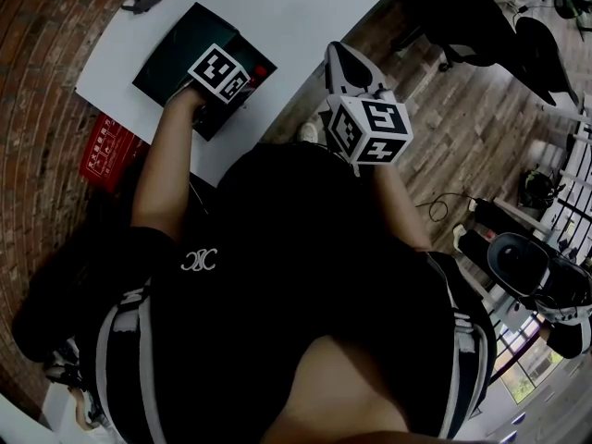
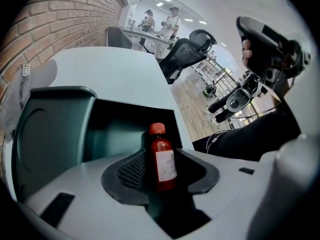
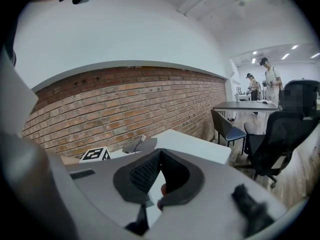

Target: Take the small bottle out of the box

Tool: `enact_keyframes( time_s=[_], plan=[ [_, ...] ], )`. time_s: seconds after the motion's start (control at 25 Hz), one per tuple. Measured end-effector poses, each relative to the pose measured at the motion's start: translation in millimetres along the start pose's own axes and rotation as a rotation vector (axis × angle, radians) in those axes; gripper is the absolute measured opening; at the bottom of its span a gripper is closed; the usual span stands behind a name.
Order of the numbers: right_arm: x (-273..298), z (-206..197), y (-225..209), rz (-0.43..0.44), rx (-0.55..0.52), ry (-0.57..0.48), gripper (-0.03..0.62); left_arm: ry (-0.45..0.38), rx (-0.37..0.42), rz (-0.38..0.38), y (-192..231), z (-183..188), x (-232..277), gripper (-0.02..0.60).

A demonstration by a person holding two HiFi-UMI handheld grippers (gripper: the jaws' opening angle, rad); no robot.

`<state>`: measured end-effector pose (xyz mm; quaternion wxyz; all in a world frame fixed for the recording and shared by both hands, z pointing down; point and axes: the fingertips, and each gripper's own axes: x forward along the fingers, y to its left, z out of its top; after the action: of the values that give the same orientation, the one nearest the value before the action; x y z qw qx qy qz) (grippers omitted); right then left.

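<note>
Now, left tool [image 2: 160, 155] spread wide around small bottle [image 2: 164, 165] — right tool [image 3: 159, 153] pinched closed.

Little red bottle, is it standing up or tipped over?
Standing up. The small bottle has its red cap on top, between the open jaws of the left gripper.

Looks into a dark green box [image 2: 60, 134] on a white counter [image 2: 115, 69] beside a brick wall [image 2: 60, 24]. Straddles, with jaws spread apart, a small red bottle [image 2: 163, 159] standing upright, red cap on top, white label facing the camera.
</note>
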<state>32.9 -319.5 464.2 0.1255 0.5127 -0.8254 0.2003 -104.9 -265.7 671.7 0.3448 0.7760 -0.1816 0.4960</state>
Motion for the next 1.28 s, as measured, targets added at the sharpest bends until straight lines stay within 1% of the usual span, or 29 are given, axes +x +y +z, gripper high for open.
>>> enact_keyframes(
  time_s=[0.12,0.36,0.72,0.84,0.92,1.0,1.08,1.28],
  plan=[
    [-2.9,-0.3,-1.1,-0.004,-0.001,0.001,0.028,0.012,0.017,0.0,-1.9,1.0,4.6,0.177],
    [-5.9,-0.6,-0.6,-0.008,0.001,-0.009,0.028,0.005,0.011,0.01,-3.8,6.0,6.0,0.178],
    [-6.3,-1.1,5.9,0.006,-0.001,-0.011,0.028,-0.036,-0.063,0.009,-8.1,20.8,16.8,0.192],
    [-7.1,-1.3,7.5,0.007,-0.002,-0.012,0.028,-0.013,-0.072,0.055,-2.8,17.0,20.7,0.198],
    [-8.3,-1.1,6.5,0.005,-0.001,-0.015,0.028,0.025,-0.049,0.111,2.1,11.6,25.7,0.212],
    [-10.1,-1.2,5.4,0.003,-0.001,-0.016,0.028,0.04,-0.031,0.146,4.8,10.0,27.5,0.213],
    [-12.4,-2.0,4.2,0.002,-0.001,-0.016,0.028,0.041,-0.026,0.157,5.4,10.1,27.6,0.213],
    [-17.7,-1.2,3.5,0.005,-0.007,-0.023,0.028,0.038,-0.03,0.153,3.1,11.4,27.5,0.21]
  ],
)
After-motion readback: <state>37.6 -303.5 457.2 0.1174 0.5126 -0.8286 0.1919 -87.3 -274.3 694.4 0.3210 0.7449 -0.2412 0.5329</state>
